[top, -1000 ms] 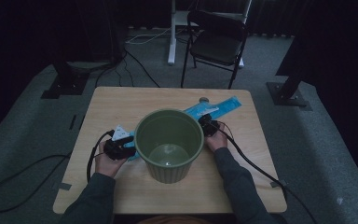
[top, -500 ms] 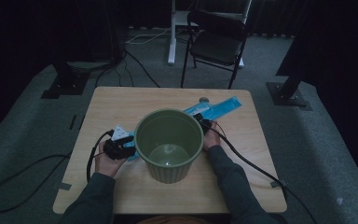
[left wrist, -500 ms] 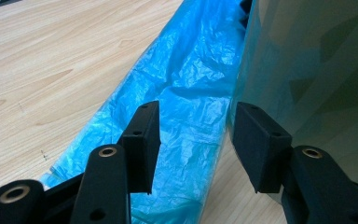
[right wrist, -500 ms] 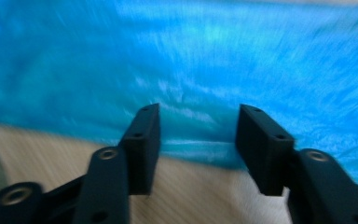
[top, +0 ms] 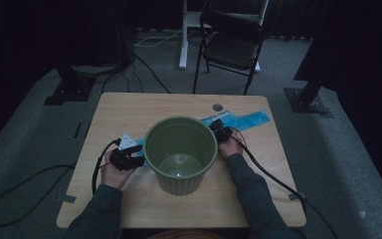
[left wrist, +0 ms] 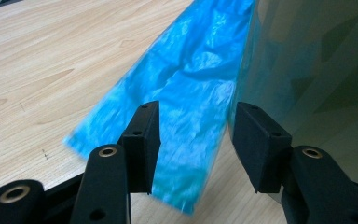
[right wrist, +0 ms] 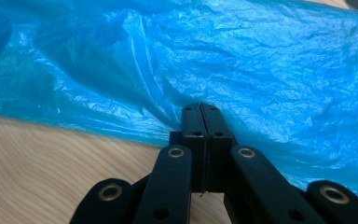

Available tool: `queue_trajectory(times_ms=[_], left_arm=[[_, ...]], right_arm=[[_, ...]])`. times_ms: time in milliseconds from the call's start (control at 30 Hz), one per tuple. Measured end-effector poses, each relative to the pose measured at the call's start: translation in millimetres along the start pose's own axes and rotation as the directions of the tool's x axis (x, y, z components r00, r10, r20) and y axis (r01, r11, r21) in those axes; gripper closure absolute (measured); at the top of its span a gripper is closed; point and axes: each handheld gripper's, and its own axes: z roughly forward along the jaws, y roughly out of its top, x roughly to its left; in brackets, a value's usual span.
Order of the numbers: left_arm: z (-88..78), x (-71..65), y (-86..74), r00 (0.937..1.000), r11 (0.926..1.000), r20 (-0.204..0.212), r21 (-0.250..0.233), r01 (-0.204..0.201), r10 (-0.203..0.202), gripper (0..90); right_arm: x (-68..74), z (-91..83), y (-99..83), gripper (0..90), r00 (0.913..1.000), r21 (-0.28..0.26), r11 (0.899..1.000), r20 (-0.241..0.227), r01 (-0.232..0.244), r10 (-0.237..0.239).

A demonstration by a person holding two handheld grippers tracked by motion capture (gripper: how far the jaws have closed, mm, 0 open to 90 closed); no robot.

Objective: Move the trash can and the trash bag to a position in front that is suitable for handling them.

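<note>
Wooden table [top: 129, 107] | green bucket [top: 180, 152] hides blue bag [top: 243, 119] middle | right hand-held gripper [right wrist: 200, 112] pinching bag

Upright green bucket [top: 180, 154] stands on crinkled blue plastic bag [top: 243, 120], seemingly empty.

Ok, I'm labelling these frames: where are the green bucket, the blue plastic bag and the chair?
green bucket [top: 179, 185]: high view, outer wall.
blue plastic bag [right wrist: 261, 60]: right gripper view, crinkled sheet.
chair [top: 228, 50]: high view, seat.

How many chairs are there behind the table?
1: a black folding chair stands on the grey floor beyond the table's far edge, right of a white post. The background is dark, so more could be hidden.
</note>
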Motion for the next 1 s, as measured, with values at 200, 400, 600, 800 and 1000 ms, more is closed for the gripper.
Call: queue_trajectory(times_ms=[200, 400, 600, 800, 1000], left_arm=[[0.8, -0.7, 0.1, 1.0, 1.0, 0.001, -0.001, 0.002, -0.002, 51.5], [1.7, -0.7, 0.2, 1.0, 1.0, -0.001, 0.0, 0.003, -0.003, 51.5], [2.3, -0.9, 0.4, 1.0, 1.0, -0.001, 0.0, 0.003, -0.003, 51.5], [2.4, -1.3, 0.6, 1.0, 1.0, -0.001, 0.001, 0.002, -0.002, 51.5], [0.1, 0.8, 0.2, 1.0, 1.0, -0.001, -0.002, 0.002, -0.002, 51.5]], right_arm=[[-26.4, -15.1, -21.0, 90.0, 0.9993, 0.028, 0.999, 0.033, -0.019, 0.018], [-46.3, -31.1, -41.9, 89.9, 0.9967, 0.068, 0.998, 0.081, -0.002, -0.004], [-56.5, -40.3, -49.1, 66.9, 0.9951, 0.039, 0.998, 0.087, -0.05, 0.047], [-32.9, -37.8, -28.2, 50.2, 0.9977, -0.058, 0.996, 0.005, -0.068, 0.068], [-1.1, -16.5, -5.5, 49.8, 0.9976, -0.066, 0.996, -0.047, -0.053, 0.05]])
